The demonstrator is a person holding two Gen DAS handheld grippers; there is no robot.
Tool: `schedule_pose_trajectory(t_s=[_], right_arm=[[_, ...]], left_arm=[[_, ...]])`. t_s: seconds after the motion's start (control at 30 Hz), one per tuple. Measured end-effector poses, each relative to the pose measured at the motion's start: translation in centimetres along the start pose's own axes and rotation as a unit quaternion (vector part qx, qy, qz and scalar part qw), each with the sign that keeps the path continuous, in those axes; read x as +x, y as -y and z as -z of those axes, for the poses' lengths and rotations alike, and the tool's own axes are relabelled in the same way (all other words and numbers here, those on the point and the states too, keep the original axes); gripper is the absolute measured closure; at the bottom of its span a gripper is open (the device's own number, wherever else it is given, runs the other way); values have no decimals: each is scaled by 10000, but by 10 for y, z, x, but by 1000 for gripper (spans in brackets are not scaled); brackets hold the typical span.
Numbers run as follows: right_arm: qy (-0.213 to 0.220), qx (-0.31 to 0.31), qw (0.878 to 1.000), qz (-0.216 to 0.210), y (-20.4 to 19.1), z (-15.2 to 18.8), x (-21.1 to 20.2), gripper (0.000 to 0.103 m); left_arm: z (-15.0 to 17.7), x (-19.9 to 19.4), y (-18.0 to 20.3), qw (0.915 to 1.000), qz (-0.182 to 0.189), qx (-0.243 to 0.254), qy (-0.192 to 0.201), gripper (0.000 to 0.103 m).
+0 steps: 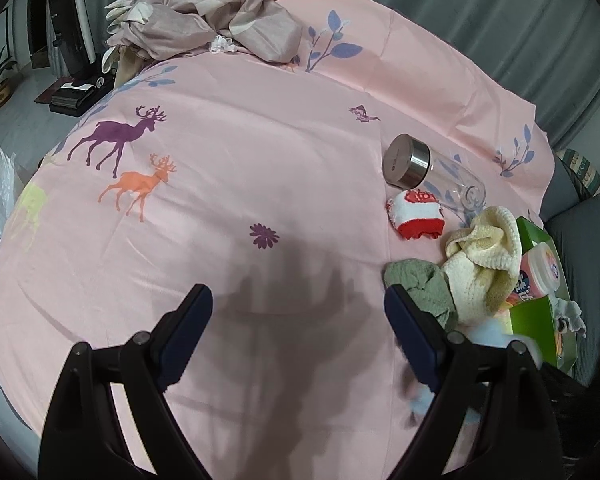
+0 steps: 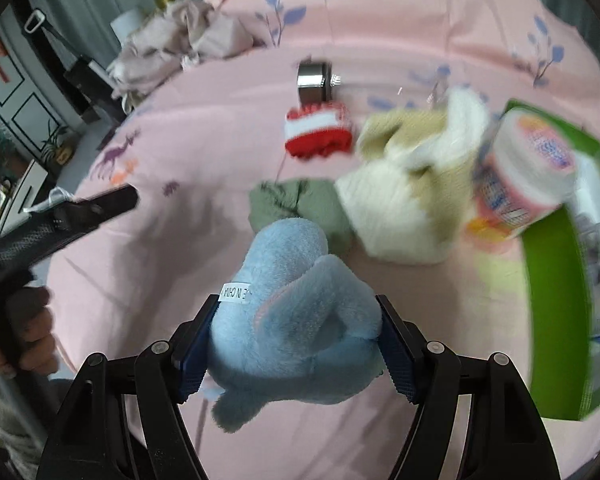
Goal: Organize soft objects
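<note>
My right gripper (image 2: 296, 340) is shut on a light blue plush toy (image 2: 292, 320) with a white label, held above the pink sheet. Beyond it lie a green cloth (image 2: 300, 204), a cream knitted cloth (image 2: 404, 184) and a red and white sock (image 2: 320, 132). My left gripper (image 1: 298, 320) is open and empty above the pink sheet (image 1: 240, 184). In the left wrist view the green cloth (image 1: 420, 284), cream cloth (image 1: 484, 256) and sock (image 1: 416, 216) lie to its right.
A glass jar with a steel lid (image 1: 428, 168) lies on its side behind the sock. A green box (image 2: 556, 280) with a pink tub (image 2: 528, 176) sits at the right. A crumpled beige fabric pile (image 1: 204, 20) lies at the far end.
</note>
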State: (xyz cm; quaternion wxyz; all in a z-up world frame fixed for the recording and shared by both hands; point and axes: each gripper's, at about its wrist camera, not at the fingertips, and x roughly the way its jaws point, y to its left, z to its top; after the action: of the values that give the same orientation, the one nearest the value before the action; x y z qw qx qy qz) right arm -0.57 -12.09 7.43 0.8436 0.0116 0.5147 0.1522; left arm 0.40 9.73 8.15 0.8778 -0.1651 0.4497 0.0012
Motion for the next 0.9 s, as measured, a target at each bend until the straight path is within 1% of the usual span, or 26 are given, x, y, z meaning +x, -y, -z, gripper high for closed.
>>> schedule_pose_trajectory(t_s=[0.13,0.27,0.33,0.43,0.6,0.7,0.8,0.9], right_arm=[[511,-175,9977,399,-15,-17,6,29],[698,-97,9961,534,-17,-36,17,33],[659,-37,9966,500,-16,-47,21,33],[443,105,9984,340,-12,-57,25,31],[293,278,9992,-79,0,-52,14,29],[259,405,9984,-286,10,-46,7,29],[211,416,9986,-249,13,-41,6,28],[171,510,9981,-306,17,-38,6,28]], left_arm=[[0,0,-1,10000,-10,-24,-5,16],[0,0,-1,10000,-10,-3,-16,16],[0,1,-2,10000,-3,-2,-40,16],[0,2,-2,10000,21,-11,-90,16],[1,2,2,9998,139,49,-166,16],[6,2,11,9986,384,183,-309,16],[11,1,22,9962,642,385,-450,16],[20,-2,35,9916,954,583,-654,16]])
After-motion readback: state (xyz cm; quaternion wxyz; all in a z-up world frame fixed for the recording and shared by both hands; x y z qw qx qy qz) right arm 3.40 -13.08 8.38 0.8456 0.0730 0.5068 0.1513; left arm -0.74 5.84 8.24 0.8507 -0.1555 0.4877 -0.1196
